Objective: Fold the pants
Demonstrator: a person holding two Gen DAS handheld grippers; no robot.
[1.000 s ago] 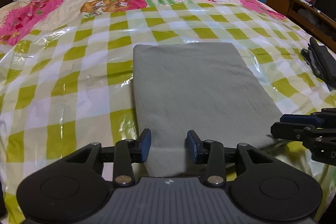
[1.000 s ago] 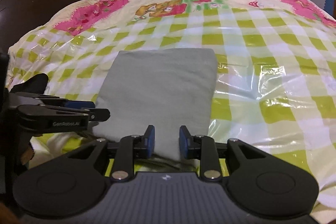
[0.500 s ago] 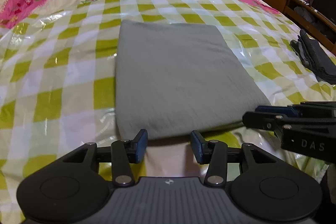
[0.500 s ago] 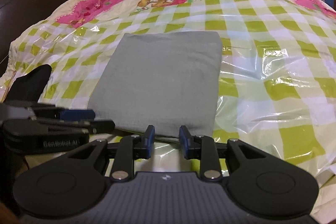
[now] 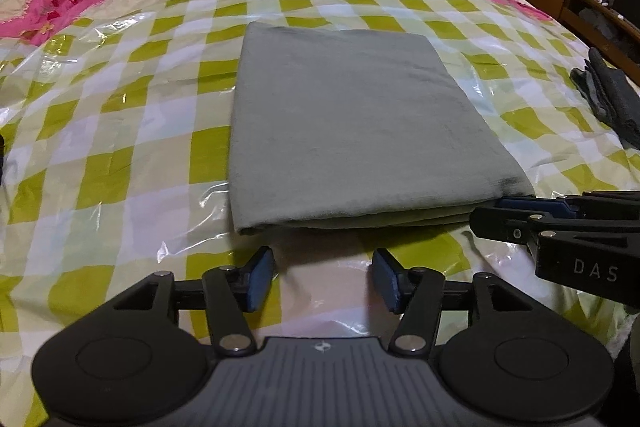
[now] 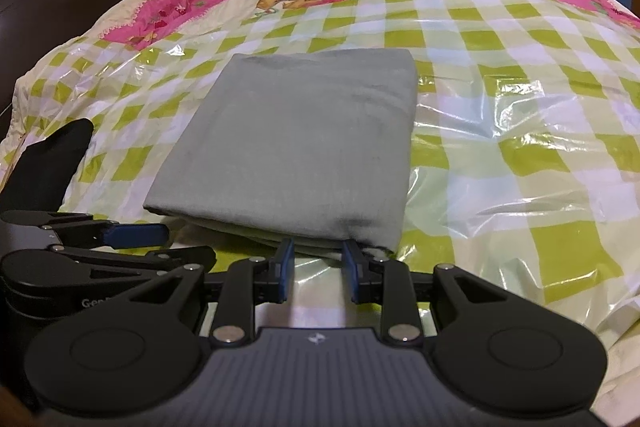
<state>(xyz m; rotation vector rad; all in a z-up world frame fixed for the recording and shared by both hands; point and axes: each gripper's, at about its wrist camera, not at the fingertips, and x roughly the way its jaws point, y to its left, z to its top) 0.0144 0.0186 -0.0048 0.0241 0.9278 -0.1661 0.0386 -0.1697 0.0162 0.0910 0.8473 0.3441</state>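
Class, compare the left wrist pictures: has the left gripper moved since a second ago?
Yes. The left gripper has backed away from the grey folded pants: its fingertips, earlier over the near edge, now sit short of it, open.

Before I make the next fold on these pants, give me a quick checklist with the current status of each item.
1. Left tool open and free of cloth: ok, a gap separates it from the near edge.
2. Right tool released: ok, open, though its tips sit right at the near right corner.
3. Grey pants lying flat as a neat rectangle: ok.
4. Near edge layers aligned: not ok, a lower layer peeks out beneath the top one.
5. Plastic sheet smooth: not ok, wrinkled beside the pants.
6. Dark clothes clear of the pants: ok.
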